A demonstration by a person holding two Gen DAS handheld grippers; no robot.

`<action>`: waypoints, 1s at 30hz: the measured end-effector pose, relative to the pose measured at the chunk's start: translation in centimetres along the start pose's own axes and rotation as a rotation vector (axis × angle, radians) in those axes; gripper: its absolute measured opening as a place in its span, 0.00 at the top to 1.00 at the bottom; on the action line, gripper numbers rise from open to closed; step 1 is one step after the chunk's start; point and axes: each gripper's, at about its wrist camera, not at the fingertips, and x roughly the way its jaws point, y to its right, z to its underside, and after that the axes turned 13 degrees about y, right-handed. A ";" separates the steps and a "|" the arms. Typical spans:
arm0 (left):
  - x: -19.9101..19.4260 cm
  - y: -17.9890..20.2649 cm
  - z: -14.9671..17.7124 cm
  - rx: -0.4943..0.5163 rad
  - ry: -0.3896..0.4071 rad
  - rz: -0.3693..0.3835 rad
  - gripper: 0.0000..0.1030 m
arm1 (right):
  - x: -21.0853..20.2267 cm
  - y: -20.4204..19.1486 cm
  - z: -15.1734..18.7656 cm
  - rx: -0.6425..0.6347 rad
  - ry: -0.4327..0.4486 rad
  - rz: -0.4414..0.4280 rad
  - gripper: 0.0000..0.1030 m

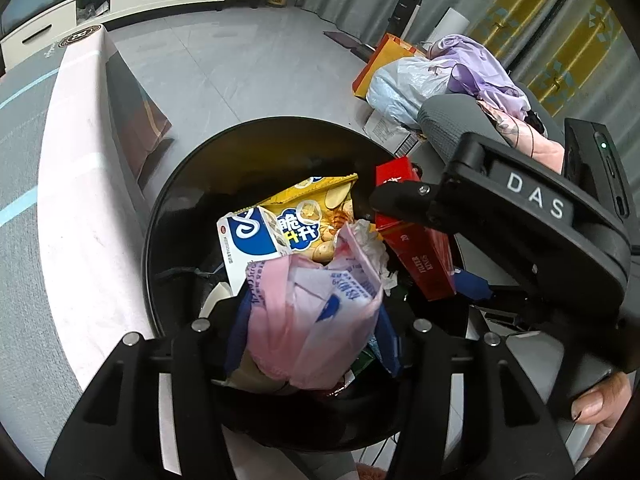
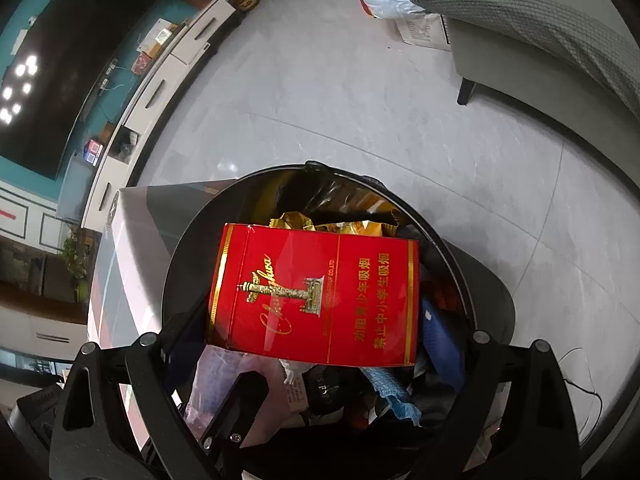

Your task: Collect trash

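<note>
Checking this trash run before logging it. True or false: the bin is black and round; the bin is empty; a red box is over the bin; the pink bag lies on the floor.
The bin is black and round: true.
The bin is empty: false; it holds a yellow snack bag and other trash.
A red box is over the bin: true.
The pink bag lies on the floor: false; it is over the bin, between the fingers of the left gripper.
</note>
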 end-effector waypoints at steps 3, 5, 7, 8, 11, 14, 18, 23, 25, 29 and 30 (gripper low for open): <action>0.2 -0.1 0.1 -0.011 -0.006 0.002 0.45 | 0.1 0.0 0.0 -0.001 -0.007 -0.001 0.11; 0.3 0.1 0.2 -0.003 -0.006 -0.001 0.44 | 0.1 0.0 0.0 0.004 -0.005 0.005 0.10; 0.2 0.3 0.3 0.008 -0.010 -0.004 0.44 | 0.1 0.0 0.0 0.008 -0.006 0.008 0.10; 0.2 0.3 0.3 0.008 -0.009 -0.006 0.42 | 0.2 -0.1 0.0 0.008 -0.007 0.008 0.10; 0.2 0.4 0.2 0.007 -0.011 -0.013 0.36 | 0.3 -0.2 0.1 -0.001 -0.017 0.007 0.09; 0.1 0.4 0.1 0.005 -0.009 -0.017 0.27 | 0.1 -0.6 0.2 -0.026 -0.011 -0.007 0.04; -0.9 0.3 -0.1 0.007 0.024 -0.016 0.14 | -0.8 -0.9 0.1 -0.034 0.017 -0.022 0.03; -3.5 0.5 -1.2 0.014 0.082 -0.016 0.05 | -3.0 -1.1 -0.2 -0.044 0.082 -0.047 0.03; -4.9 0.7 -1.6 0.017 0.117 -0.007 0.03 | -4.2 -1.1 -0.5 -0.055 0.119 -0.058 0.03; -7.9 1.1 -2.4 0.016 0.174 -0.006 0.03 | -7.8 -1.6 -0.7 -0.099 0.228 -0.076 0.03; -8.9 1.3 -2.5 0.022 0.190 -0.003 0.03 | -8.7 -1.7 -0.7 -0.114 0.257 -0.077 0.03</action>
